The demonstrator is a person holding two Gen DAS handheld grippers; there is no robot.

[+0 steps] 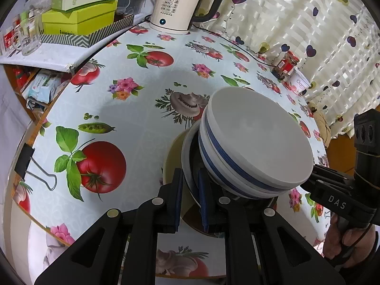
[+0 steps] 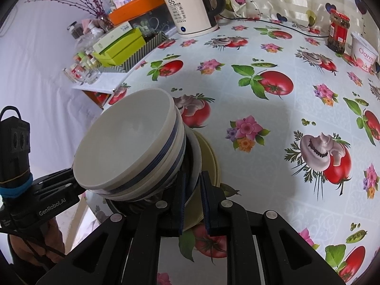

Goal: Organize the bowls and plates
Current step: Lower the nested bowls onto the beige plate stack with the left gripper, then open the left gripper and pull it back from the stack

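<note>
The worktop [image 1: 133, 90] under its tomato-print cloth fills most of what we see, its near edge cut off behind our claws. On it sits the stack [image 1: 256, 142]: white bowls [image 2: 125, 142] with blue bands nested over plates [image 2: 209, 156] whose far sides are hidden by the bowls; how many pieces lie in the stack we cannot count. At the back stands a kettle [image 1: 175, 7], its top cropped, beside boxes [image 1: 78, 19] on a shelf. A jar [image 2: 338, 32] and a tub [image 2: 363, 52] sit near the curtain. Our left claw [image 1: 190, 197] is nearly shut, pinching a plate rim; our right claw [image 2: 193, 201] is likewise clamped on the opposite rim.
</note>
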